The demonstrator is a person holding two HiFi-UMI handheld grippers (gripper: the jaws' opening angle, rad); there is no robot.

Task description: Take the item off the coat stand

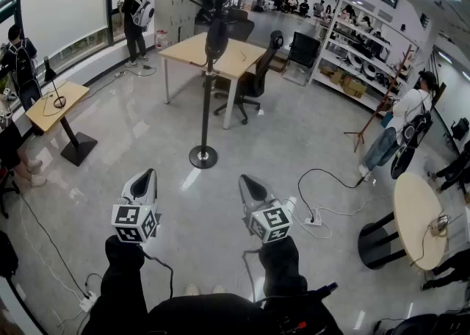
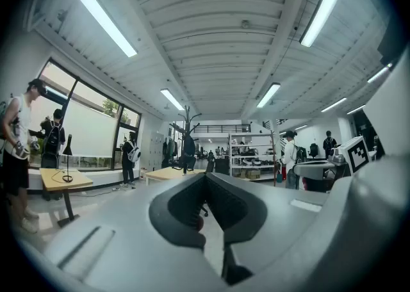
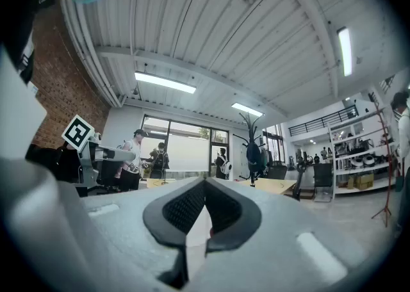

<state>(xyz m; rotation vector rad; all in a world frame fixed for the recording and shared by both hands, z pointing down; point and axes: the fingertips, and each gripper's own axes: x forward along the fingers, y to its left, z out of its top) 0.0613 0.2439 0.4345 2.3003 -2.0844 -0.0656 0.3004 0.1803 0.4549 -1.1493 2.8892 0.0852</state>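
Approach is the step judged to be in hand, since the item is not yet within reach. At lower left of the head view the left gripper (image 1: 145,178) is held level. Its jaws are pressed together with nothing between them, as is seen in the left gripper view. At upper centre, the coat stand (image 1: 204,98) is planted on the floor in front of a wooden table (image 1: 183,51). The item (image 1: 216,38), a dark thing hung near the top of the pole, is well apart from both grippers; what it is cannot be made out. Further right, at lower centre, the right gripper (image 1: 250,185) is likewise held level, with its jaws closed on nothing. For the next move, the stand would have to be approached, one pair of jaws spread, and the item pinched and lifted clear of its hook.
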